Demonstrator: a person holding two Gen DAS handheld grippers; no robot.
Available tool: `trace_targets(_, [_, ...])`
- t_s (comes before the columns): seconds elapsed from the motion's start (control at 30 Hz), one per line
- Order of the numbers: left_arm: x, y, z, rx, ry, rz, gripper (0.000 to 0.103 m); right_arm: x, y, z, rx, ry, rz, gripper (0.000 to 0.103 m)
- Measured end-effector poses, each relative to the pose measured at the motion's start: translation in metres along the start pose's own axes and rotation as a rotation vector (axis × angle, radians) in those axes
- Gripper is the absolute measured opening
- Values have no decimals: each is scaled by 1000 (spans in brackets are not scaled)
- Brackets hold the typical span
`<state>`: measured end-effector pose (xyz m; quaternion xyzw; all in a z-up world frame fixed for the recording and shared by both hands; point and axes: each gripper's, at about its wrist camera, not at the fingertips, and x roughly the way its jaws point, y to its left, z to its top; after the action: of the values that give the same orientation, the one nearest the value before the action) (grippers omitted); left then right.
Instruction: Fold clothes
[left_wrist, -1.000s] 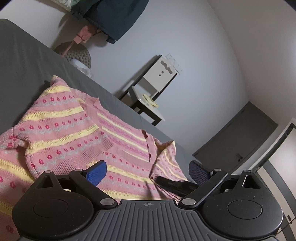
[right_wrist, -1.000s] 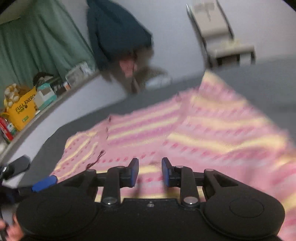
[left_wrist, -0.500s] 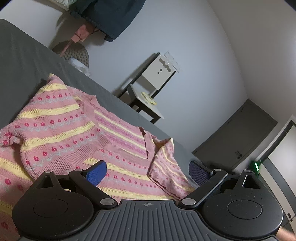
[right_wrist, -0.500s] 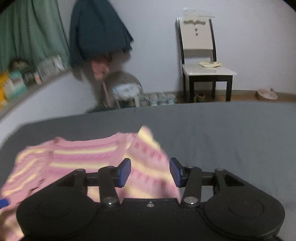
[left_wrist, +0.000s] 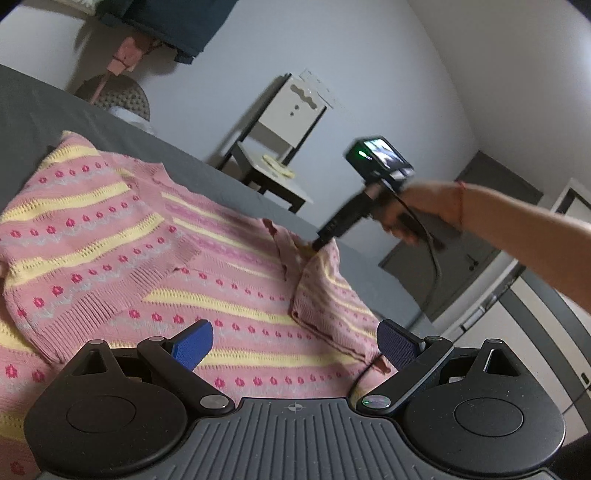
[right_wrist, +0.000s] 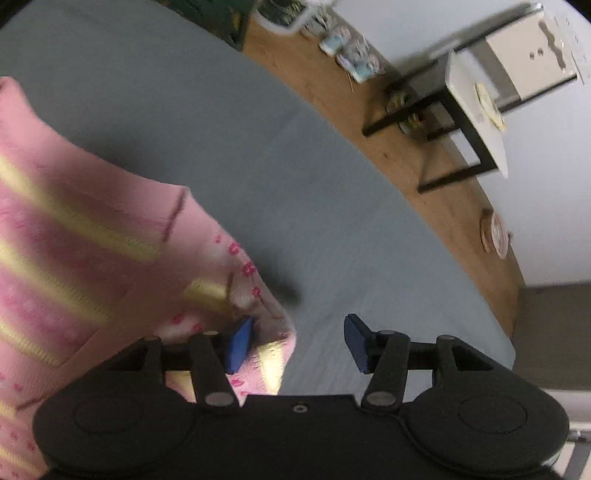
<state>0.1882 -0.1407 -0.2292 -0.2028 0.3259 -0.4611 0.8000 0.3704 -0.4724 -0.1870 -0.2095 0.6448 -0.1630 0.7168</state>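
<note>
A pink knit sweater (left_wrist: 147, 258) with yellow stripes and red dots lies on a dark grey bed (left_wrist: 229, 181). One sleeve (left_wrist: 332, 295) is folded over the body. My left gripper (left_wrist: 295, 341) is open and empty, just above the sweater's near part. My right gripper (right_wrist: 297, 341) is open, with its left pad over the sweater's edge (right_wrist: 258, 306) and its right pad over bare bed (right_wrist: 332, 184). It also shows in the left wrist view (left_wrist: 321, 240), held by a hand, its tip at the top of the folded sleeve.
A white chair (left_wrist: 280, 147) with black legs stands beyond the bed; it also shows in the right wrist view (right_wrist: 480, 92). Dark clothes (left_wrist: 173, 29) hang on the wall. A wooden floor (right_wrist: 406, 158) with small items runs along the bed's far edge. A grey door (left_wrist: 461, 240) is at the right.
My right gripper has opened wide and swung down to the top of the folded sleeve, and now appears in the left wrist view. My left gripper stayed open and barely moved.
</note>
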Motion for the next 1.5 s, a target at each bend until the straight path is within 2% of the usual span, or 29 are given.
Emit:
trace_targets(0.1, [0, 0, -1, 4, 6, 7, 96, 15, -9, 3, 98, -24, -37, 52])
trace_targets(0.17, [0, 0, -1, 4, 5, 9, 96, 24, -22, 2, 224, -42, 1, 52])
trace_targets(0.27, [-2, 0, -1, -3, -1, 7, 96, 35, -48, -9, 424, -58, 102, 53])
trace_targets(0.37, [-4, 3, -1, -13, -6, 8, 96, 35, -78, -26, 545, -75, 251, 55])
trace_targets(0.43, [-6, 4, 0, -25, -14, 12, 96, 30, -96, -40, 611, -98, 350, 67])
trace_targets(0.57, [-12, 7, 3, -48, -42, 12, 96, 15, -125, -71, 710, -221, 481, 69])
trace_targets(0.63, [-12, 7, 4, -52, -51, 22, 96, 17, -133, -89, 758, -304, 555, 68])
trace_targets(0.67, [-12, 7, 5, -54, -53, 30, 96, 21, -132, -96, 779, -317, 594, 67])
trace_targets(0.77, [-13, 8, 6, -59, -59, 50, 96, 41, -120, -108, 774, -271, 655, 50])
trace_targets(0.8, [-13, 9, 7, -62, -63, 57, 96, 46, -114, -106, 756, -252, 639, 44])
trace_targets(0.83, [-13, 10, 8, -63, -68, 62, 96, 52, -106, -106, 744, -248, 615, 43])
trace_targets(0.87, [-14, 10, 8, -61, -74, 66, 96, 55, -99, -106, 736, -256, 591, 44])
trace_targets(0.93, [-15, 10, 10, -53, -84, 86, 96, 51, -89, -104, 745, -318, 537, 53])
trace_targets(1.0, [-17, 10, 13, -33, -89, 111, 96, 44, -81, -102, 733, -348, 502, 56])
trace_targets(1.1, [-27, 8, 24, 13, -102, 168, 96, 33, -82, -106, 698, -383, 521, 56])
trace_targets(1.17, [-44, 3, 35, 43, -149, 213, 96, 24, -88, -117, 680, -434, 549, 59])
trace_targets(1.23, [-62, 2, 52, 52, -204, 267, 96, 18, -97, -129, 645, -479, 582, 68])
trace_targets(1.3, [-70, 8, 72, 58, -223, 326, 100, 16, -105, -139, 608, -509, 603, 71])
trace_targets(1.33, [-69, 14, 85, 74, -215, 352, 103, 19, -107, -140, 602, -514, 605, 71])
trace_targets(1.4, [-59, 33, 110, 103, -200, 391, 103, 23, -112, -141, 603, -523, 618, 71])
trace_targets(1.5, [-30, 68, 144, 84, -119, 438, 103, 28, -118, -143, 614, -536, 644, 70])
